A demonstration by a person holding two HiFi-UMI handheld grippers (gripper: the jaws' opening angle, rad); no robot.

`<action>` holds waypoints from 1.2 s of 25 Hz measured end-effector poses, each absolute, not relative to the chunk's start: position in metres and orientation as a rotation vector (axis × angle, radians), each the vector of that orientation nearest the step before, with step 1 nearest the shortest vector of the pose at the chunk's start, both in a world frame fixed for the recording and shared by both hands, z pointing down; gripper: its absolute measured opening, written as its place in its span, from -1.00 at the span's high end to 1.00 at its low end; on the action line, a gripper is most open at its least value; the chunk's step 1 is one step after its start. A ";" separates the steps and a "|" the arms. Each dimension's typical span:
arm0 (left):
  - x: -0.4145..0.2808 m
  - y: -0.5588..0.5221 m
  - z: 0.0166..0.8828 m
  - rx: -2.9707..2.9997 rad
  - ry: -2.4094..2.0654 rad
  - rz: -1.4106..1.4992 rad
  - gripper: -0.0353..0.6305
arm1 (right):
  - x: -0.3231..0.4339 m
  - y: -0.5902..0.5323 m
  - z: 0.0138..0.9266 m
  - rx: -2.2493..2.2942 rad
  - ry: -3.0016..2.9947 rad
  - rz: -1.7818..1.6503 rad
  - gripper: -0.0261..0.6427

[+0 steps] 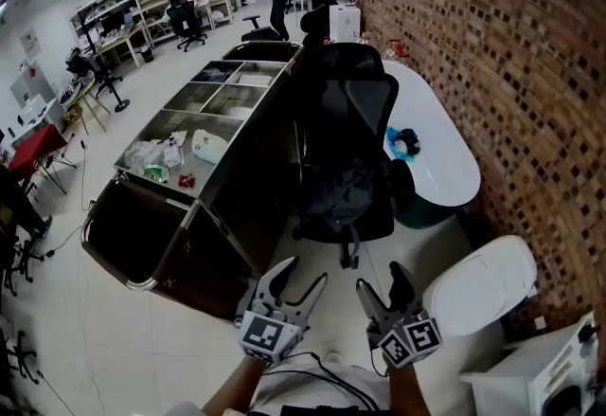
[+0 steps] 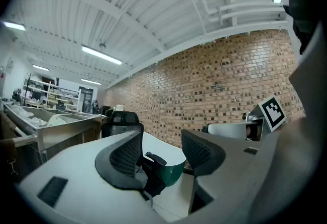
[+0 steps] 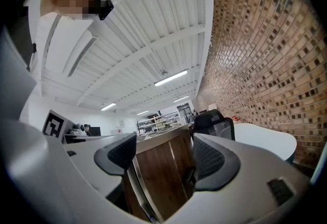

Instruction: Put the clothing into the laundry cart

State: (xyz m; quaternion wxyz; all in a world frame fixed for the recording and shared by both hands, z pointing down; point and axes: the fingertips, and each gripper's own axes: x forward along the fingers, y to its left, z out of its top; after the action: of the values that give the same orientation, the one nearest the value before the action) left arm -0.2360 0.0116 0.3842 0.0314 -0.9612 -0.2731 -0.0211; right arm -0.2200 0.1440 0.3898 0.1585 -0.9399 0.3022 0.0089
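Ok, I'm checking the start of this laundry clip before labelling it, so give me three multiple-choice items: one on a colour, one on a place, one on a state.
1. The oval table has a top that is: A red; B white; C green.
2. The dark garment lies: A on the office chair seat; B over that chair's headrest; C on the oval table.
3. The left gripper and right gripper are: A both shut on the garment; B one open, one shut; C both open and empty.

1 B: its top shows plain white.
2 A: it is heaped on the black seat.
3 C: each gripper view shows its jaws apart, gripping nothing.
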 end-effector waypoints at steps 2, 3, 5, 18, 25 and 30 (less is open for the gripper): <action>-0.238 0.033 0.373 -3.016 -0.831 -0.079 0.18 | -0.221 0.161 0.392 -2.675 0.869 0.009 -0.16; -0.239 0.041 0.370 -3.028 -0.826 -0.087 0.18 | -0.221 0.170 0.394 -2.668 0.870 0.002 -0.16; -0.240 0.053 0.371 -3.007 -0.823 -0.091 0.18 | -0.221 0.184 0.396 -2.658 0.867 -0.001 -0.16; -0.166 0.062 0.398 -2.991 -0.828 -0.119 0.18 | -0.157 0.196 0.416 -2.652 0.876 -0.037 -0.16; -0.060 0.069 0.399 -3.061 -0.933 -0.118 0.18 | -0.063 0.205 0.419 -2.728 0.786 -0.057 -0.16; 0.015 0.052 0.386 -3.066 -0.982 -0.070 0.18 | 0.015 0.178 0.409 -2.729 0.792 -0.069 -0.16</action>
State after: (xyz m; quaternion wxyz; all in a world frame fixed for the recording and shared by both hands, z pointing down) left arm 0.0149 0.0516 0.3862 -0.0390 -0.9514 -0.3046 -0.0216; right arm 0.0145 0.1782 0.4091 0.1488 -0.9494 0.2756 -0.0239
